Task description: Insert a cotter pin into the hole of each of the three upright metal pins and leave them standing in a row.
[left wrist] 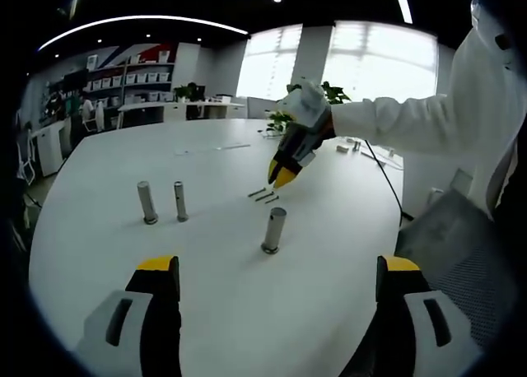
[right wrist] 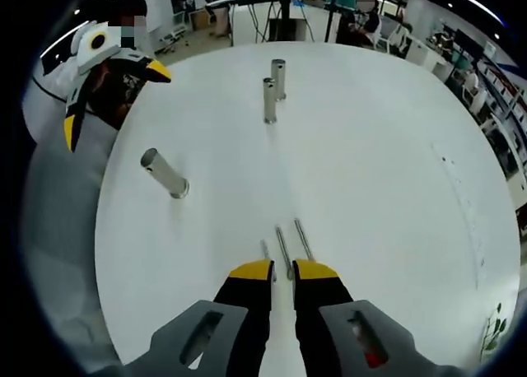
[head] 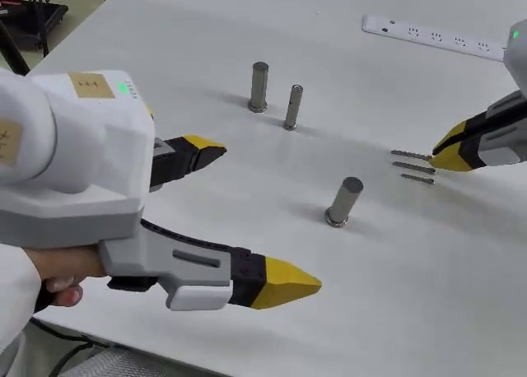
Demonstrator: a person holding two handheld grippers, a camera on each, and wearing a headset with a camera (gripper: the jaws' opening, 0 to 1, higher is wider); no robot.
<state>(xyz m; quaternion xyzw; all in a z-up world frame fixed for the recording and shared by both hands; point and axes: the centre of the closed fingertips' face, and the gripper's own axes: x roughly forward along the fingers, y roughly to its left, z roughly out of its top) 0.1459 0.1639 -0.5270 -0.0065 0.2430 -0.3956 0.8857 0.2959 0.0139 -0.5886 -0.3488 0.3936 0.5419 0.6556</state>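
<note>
Three upright metal pins stand on the white table: two close together at the back and one nearer the front. Three thin cotter pins lie side by side at the right. My right gripper rests at their right ends. In the right gripper view its jaws stand a narrow gap apart, with the near end of the middle cotter pin between the tips. My left gripper hovers wide open at the front left, holding nothing; the front pin lies ahead of it.
A white power strip lies at the table's far right. The table's front edge runs just below the left gripper. Chairs, desks and shelves stand beyond the table in the gripper views.
</note>
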